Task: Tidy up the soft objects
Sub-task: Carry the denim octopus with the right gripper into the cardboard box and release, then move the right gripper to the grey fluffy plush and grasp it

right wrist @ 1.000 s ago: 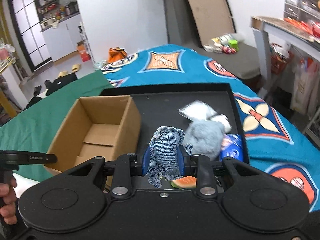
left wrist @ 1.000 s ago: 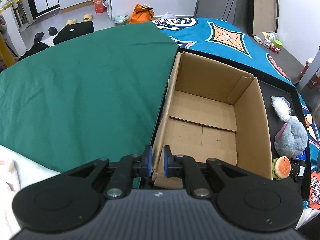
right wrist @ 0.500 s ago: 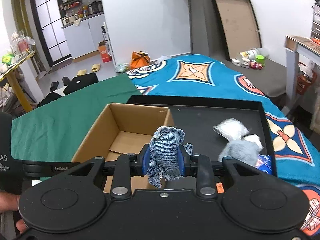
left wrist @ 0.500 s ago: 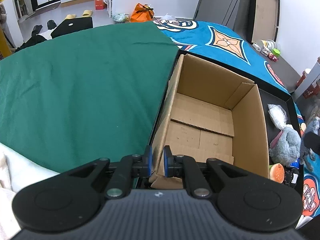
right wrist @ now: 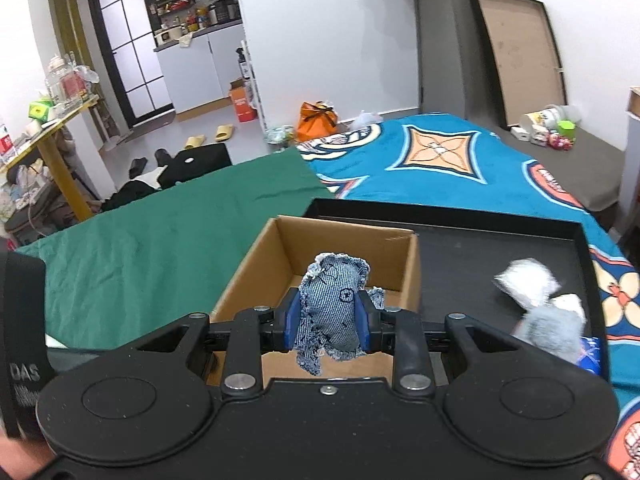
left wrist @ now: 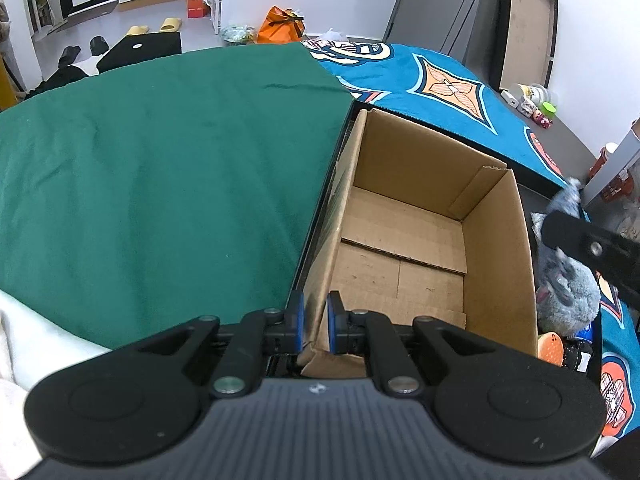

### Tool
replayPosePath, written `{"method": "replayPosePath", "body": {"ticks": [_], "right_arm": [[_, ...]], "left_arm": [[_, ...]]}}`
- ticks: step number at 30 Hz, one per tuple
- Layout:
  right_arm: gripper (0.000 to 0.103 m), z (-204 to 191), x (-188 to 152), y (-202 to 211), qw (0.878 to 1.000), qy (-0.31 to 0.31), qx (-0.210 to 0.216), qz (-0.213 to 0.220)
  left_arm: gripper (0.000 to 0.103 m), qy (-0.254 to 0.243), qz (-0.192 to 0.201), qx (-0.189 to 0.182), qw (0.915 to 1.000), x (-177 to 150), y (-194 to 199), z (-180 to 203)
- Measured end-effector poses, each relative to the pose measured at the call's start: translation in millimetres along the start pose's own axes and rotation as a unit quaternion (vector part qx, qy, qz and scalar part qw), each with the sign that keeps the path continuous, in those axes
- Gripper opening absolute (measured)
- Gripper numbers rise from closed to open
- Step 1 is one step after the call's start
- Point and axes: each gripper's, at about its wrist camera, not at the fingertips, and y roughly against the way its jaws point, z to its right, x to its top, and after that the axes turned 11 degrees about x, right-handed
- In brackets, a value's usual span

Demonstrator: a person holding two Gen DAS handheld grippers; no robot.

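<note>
An open, empty cardboard box [left wrist: 496, 264] stands at the left end of a black tray [right wrist: 480, 240]; it also shows in the right wrist view [right wrist: 256, 272]. My left gripper [left wrist: 316, 322] is shut on the box's near left wall. My right gripper [right wrist: 327, 318] is shut on a small denim stuffed toy [right wrist: 334, 312] and holds it above the box's near edge. The right gripper's arm [left wrist: 592, 244] shows at the right of the left wrist view. A grey plush [left wrist: 568, 292] and a burger plush [left wrist: 550, 348] lie in the tray right of the box.
A white fluffy item [right wrist: 524, 284] and the grey plush [right wrist: 552, 328] lie on the tray's right part. The tray sits on a bed with a green cloth [left wrist: 160, 180] and a teal patterned cover [right wrist: 440, 160]. Clutter lies on the floor beyond.
My right gripper has carried the denim toy left from over the tray to over the box. The left gripper has kept its hold on the box wall.
</note>
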Motion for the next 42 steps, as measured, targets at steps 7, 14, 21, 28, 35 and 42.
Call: {"method": "replayPosePath", "body": {"ticks": [7,14,21,28,35,42], "right_arm": [[0.047,-8,6,-8,0.999,-0.018,0.044,0.002],[0.050,0,-1,-2,0.998,-0.037,0.042,-0.007],[0.051,19,-12,14,0.998,-0.056,0.018,-0.012],[0.054,40,-20,30,0.998,-0.068,-0.002,-0.007],[0.064,67,-28,41,0.995,-0.090,-0.031,0.005],[0.076,97,-39,48,0.992,-0.112,-0.064,0.015]], "left_arm": [[0.010,0.007,-0.003,-0.004,1.0000,0,-1,-2],[0.013,0.013,-0.009,0.003,0.9999,1,-2,-2],[0.026,0.009,-0.005,0.017,0.9998,1,2,2],[0.052,-0.003,0.018,0.037,0.9992,1,11,9],[0.061,-0.026,0.032,0.055,0.9977,0,15,20],[0.065,-0.035,0.042,0.065,0.9964,-1,18,31]]}}
